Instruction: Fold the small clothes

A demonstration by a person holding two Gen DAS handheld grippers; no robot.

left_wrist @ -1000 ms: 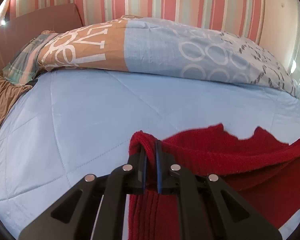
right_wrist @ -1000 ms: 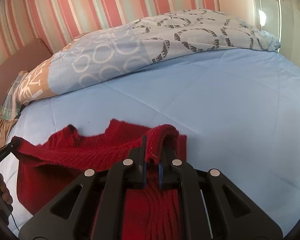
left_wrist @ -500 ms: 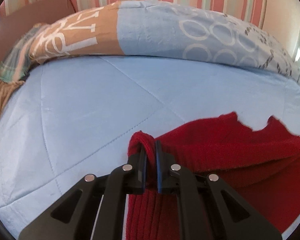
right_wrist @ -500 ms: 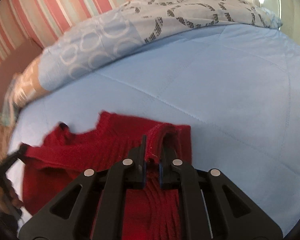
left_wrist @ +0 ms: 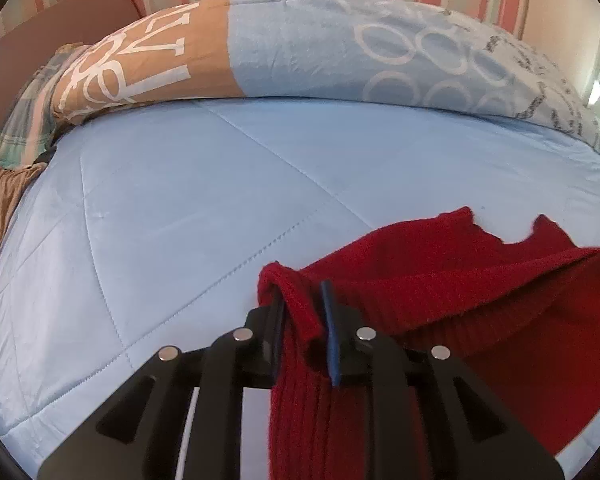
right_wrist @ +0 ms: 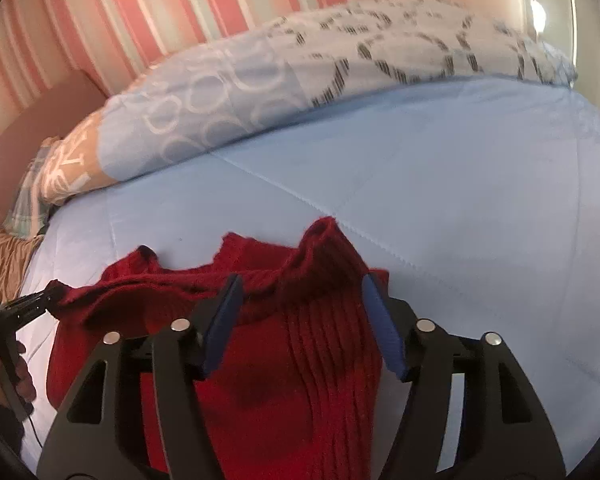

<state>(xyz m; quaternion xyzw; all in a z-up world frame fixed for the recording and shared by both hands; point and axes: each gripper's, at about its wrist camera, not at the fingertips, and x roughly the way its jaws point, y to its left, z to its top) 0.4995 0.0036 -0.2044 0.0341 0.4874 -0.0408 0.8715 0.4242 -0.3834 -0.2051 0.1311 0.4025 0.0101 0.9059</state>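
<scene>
A red knit garment (left_wrist: pixel 440 280) lies on the light blue quilt (left_wrist: pixel 180 220), its upper part doubled over. My left gripper (left_wrist: pixel 302 292) is at its left corner. Its jaws are opening a little, and the fabric fold hangs loosely between them with a gap to the blue pad. My right gripper (right_wrist: pixel 300 280) is over the right corner of the garment (right_wrist: pixel 308 360). Its jaws are opening wide, and the ribbed edge sits between the pads without touching them. The right wrist view also shows the left gripper (right_wrist: pixel 32 304) at the garment's far corner, with a person's hand (right_wrist: pixel 20 380) behind it.
A rolled duvet (left_wrist: pixel 320 48) with circle and letter prints lies across the far side of the bed, against a striped wall. Brown fabric (left_wrist: pixel 0 200) hangs at the left edge. Bare quilt (right_wrist: pixel 460 180) stretches beyond and to the right of the garment.
Both grippers were shut on the garment's corners. The right jaws now stand wide apart and the left jaws have parted slightly. The fabric rests loose between them.
</scene>
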